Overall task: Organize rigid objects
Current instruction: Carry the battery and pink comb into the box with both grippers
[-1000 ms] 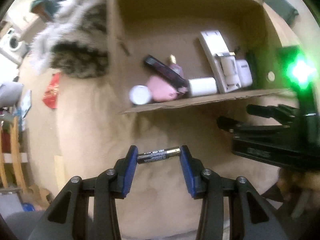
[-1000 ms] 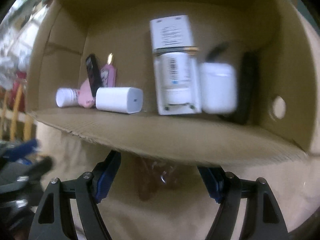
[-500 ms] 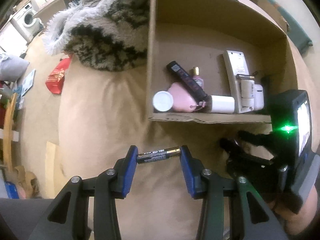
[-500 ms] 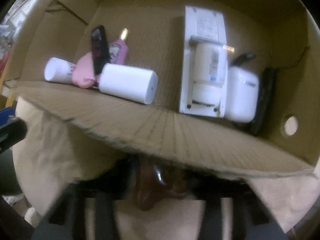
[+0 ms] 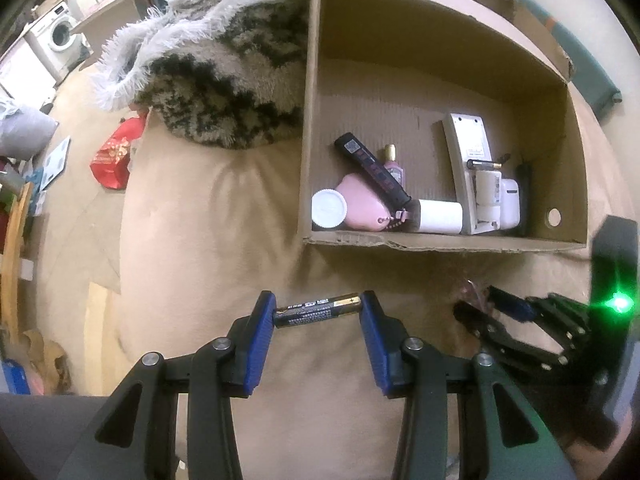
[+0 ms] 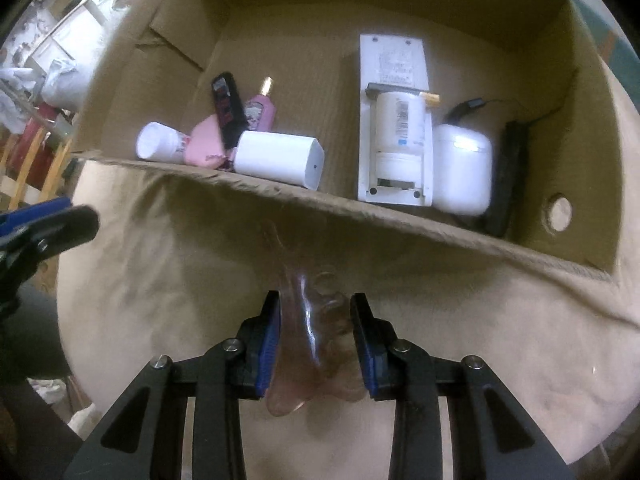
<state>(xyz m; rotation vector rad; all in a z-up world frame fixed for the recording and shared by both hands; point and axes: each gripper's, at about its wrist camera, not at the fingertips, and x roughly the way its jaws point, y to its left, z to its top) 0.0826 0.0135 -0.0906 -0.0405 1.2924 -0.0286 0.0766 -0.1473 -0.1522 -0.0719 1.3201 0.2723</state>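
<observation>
Two tools are each carrying one thing toward the cardboard box [image 5: 440,240], so the step in hand seems to be the delivery of the next items. The left tool [image 5: 318,312] is pinching a battery [image 5: 318,311] by its two ends, so it lies crosswise between the blue pads, above the beige cushion [image 5: 200,240] and well in front of the box. The right tool [image 6: 315,336] is pinching a translucent pinkish-brown clip [image 6: 312,320]; its exact shape is hard to read, because it is clear and a little blurred. It hangs just before the near wall of the box.

The next move, I think, asks to lift each item over the torn near wall and to release it on a bare part of the box floor. The middle strip between the pink things and the white device [image 6: 394,120] looks free.

The battery is black with a gold end and small print. It is smooth and round, so it may roll after the release.
</observation>
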